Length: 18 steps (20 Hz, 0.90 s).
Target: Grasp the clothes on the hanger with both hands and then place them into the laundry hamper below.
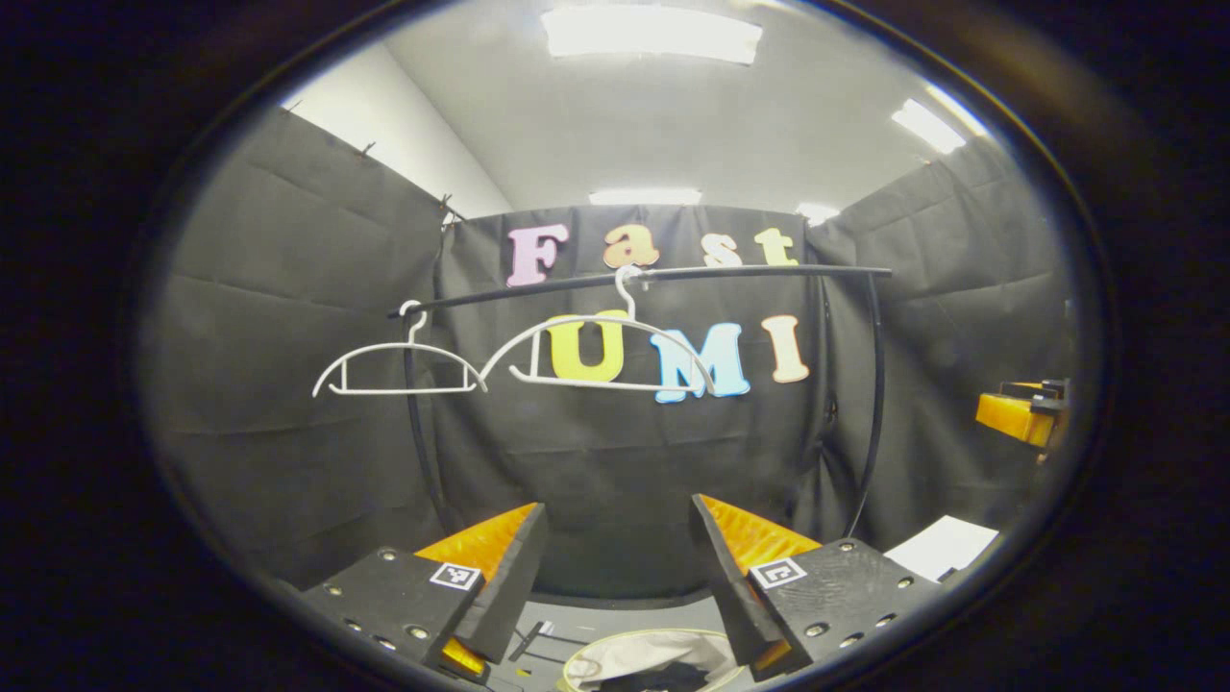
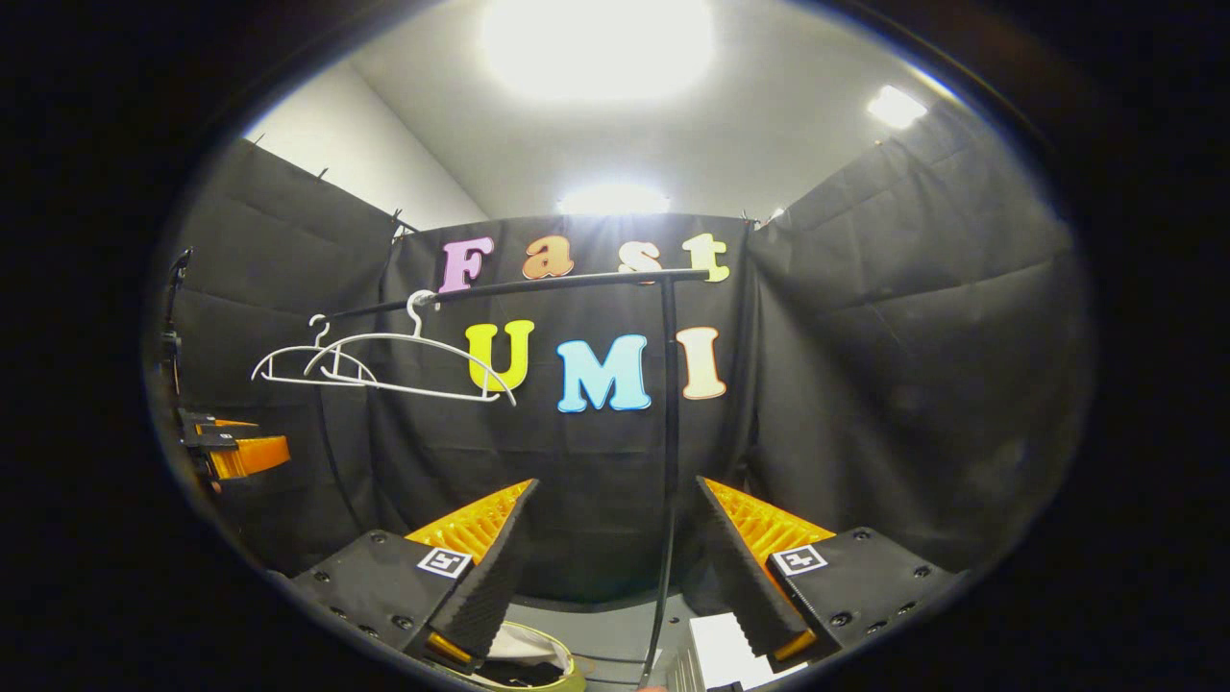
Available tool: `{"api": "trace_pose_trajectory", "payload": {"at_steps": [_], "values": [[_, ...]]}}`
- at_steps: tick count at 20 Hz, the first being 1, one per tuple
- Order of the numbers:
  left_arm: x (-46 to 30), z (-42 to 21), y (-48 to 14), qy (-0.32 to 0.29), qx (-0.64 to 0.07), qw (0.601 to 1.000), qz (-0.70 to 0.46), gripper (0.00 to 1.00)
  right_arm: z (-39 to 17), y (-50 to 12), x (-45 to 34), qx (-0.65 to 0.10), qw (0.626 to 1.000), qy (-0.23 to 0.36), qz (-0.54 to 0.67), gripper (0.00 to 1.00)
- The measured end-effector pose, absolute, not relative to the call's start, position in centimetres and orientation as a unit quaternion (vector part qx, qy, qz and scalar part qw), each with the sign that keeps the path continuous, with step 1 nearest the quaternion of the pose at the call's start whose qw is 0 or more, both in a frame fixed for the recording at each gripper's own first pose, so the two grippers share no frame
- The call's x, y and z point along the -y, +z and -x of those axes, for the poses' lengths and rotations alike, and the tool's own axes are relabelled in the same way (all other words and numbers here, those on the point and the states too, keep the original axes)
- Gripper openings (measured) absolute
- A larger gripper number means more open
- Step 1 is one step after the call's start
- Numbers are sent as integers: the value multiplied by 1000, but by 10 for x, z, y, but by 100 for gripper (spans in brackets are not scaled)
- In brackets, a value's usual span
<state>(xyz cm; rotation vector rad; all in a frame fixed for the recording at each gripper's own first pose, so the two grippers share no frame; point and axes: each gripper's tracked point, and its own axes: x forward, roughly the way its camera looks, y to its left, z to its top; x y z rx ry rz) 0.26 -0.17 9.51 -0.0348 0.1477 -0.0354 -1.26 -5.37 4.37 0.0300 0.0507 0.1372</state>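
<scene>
While both tools are held up toward the back wall of the booth, neither has anything between its fingers. At the bottom of the left gripper view, the left tool (image 1: 620,567) stands spread wide, with bare black cloth showing in the gap. At the bottom of the right gripper view, the right tool (image 2: 615,562) is spread just as wide and holds nothing.

Across the middle of the left gripper view runs a dark clothes rail (image 1: 663,279), slightly tilted, on thin dark uprights. Two white hangers hang from it, both bare: the smaller-looking hanger (image 1: 399,370) at centre left and the larger-looking hanger (image 1: 596,351) near the centre, just beside each other.

At the very bottom edge, between the left tool's fingers, lies the round rim of the laundry hamper (image 1: 653,658), with pale and dark cloth (image 1: 649,673) inside it; what garment it is cannot be told. The hamper also peeks in at the bottom left of centre in the right gripper view.

At the far right edge of the left gripper view, part of the other tool shows. A white sheet (image 1: 942,548) lies low at the right.
</scene>
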Motion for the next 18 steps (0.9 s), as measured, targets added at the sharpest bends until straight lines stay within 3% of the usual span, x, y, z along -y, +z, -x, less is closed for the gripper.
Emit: {"api": "trace_pose_trajectory", "payload": {"at_steps": [10, 11, 12, 18], "values": [[-17, 35, 107, 14, -61, 998, 25, 86, 30, 45, 62, -18, 998, 55, -12, 93], [-18, 36, 108, 15, -60, 998, 24, 86, 31, 46, 62, -17, 998, 54, -13, 98], [-18, 37, 110, 16, -59, 998, 23, 86, 32, 47, 62, -14, 998, 53, -13, 93], [-12, 46, 122, 16, -53, 998, 11, 86, 40, 60, 65, 10, 999, 50, -13, 93]]}}
